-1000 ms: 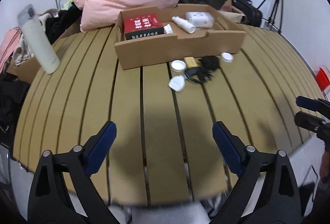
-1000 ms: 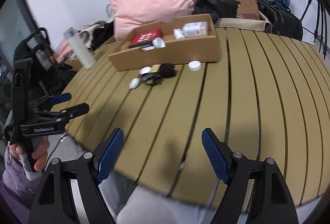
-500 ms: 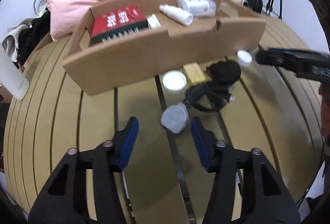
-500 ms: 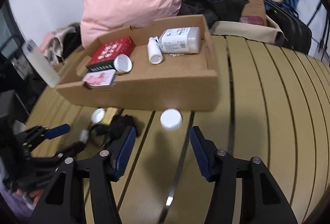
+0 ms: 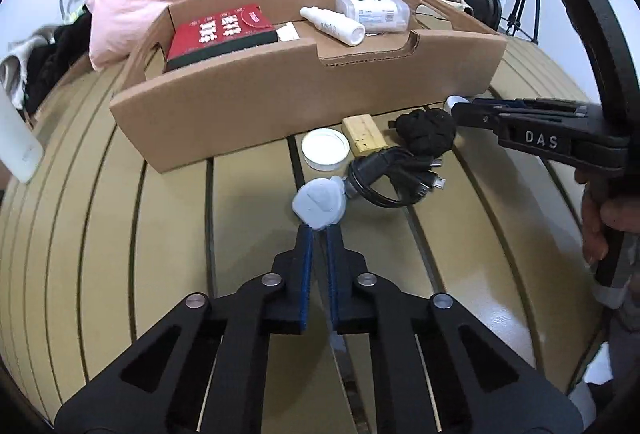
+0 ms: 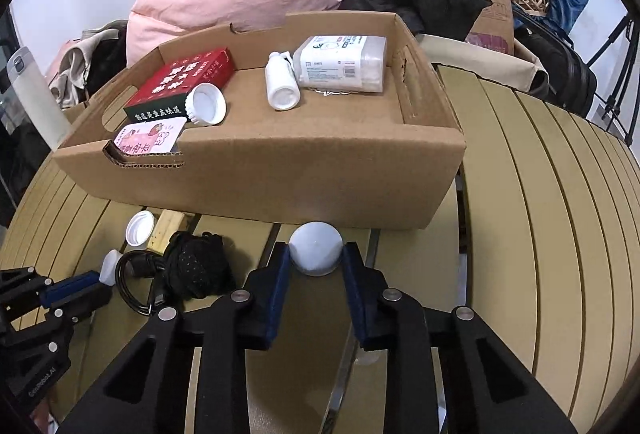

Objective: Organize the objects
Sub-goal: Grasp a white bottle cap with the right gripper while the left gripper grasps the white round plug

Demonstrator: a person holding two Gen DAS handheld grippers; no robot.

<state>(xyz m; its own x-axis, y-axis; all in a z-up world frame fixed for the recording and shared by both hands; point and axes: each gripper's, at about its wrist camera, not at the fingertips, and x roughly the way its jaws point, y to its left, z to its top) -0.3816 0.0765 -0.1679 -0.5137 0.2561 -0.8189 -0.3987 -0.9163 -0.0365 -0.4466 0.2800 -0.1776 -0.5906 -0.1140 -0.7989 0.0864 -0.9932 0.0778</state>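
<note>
Two grips: my left gripper (image 5: 319, 232) jaws pinched the white plug (image 5: 319, 203); my right gripper (image 6: 316, 260) jaws clamped the round cap (image 6: 316, 249) on the tabletop (image 6: 520, 234).

Both grippers' jaws have closed: left gripper (image 5: 317, 234) on the white plug (image 5: 319, 203), right gripper (image 6: 316, 261) on the white cap (image 6: 316, 249).

Cardboard box (image 6: 320, 174) is sitting open-topped on the slatted table. Inside it are lying a red box (image 6: 180, 82), a white cap (image 6: 206, 104), a pink packet (image 6: 146, 140), a white bottle (image 6: 282, 84) on its side and a clear labelled container (image 6: 340, 62). Lying before the cardboard box: a white lid (image 5: 325, 149), wooden block (image 5: 363, 134), black cable (image 5: 390, 176), black bundle (image 5: 426, 130), white plug (image 5: 319, 204) and round white cap (image 6: 316, 248).
</note>
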